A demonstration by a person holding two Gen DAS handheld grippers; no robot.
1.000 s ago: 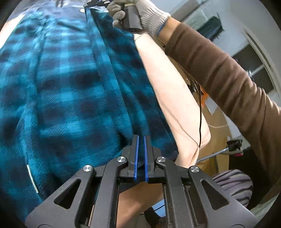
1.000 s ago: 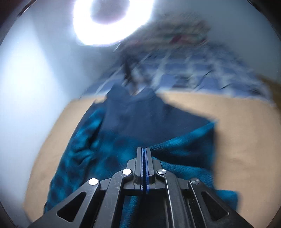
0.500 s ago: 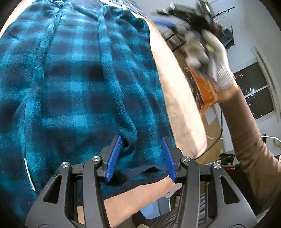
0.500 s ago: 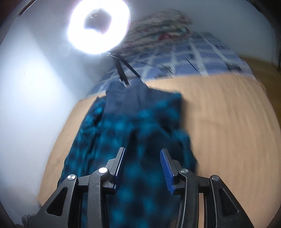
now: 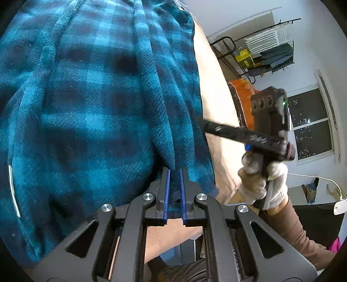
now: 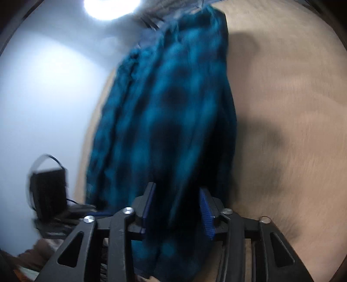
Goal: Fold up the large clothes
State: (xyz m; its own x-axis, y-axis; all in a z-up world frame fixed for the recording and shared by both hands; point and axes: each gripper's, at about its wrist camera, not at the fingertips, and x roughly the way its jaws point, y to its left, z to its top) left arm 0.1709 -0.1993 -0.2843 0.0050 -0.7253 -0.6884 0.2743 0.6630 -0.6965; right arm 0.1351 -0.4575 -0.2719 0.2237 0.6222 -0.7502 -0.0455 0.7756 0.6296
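Observation:
A large blue and black plaid fleece garment [image 5: 91, 104] lies spread on a tan bed surface [image 5: 214, 93]. My left gripper [image 5: 174, 173] is shut on a fold of its hem near the bed's edge. In the left wrist view my right gripper [image 5: 219, 128] hovers to the right of the garment, held by a gloved hand. In the blurred right wrist view the right gripper [image 6: 176, 199] is open, its blue pads either side of the garment's [image 6: 169, 112] near end; whether they touch it I cannot tell.
A clothes rack [image 5: 266, 47] and a dark window [image 5: 312, 130] stand beyond the bed on the right. A ring light [image 6: 110, 8] glares at the top and a black box with a cable [image 6: 48, 193] sits at the left by the white wall.
My left gripper opened half a second ago and has now shut on the hem fold. My right gripper let go, opened, and swung down to the garment's near end.

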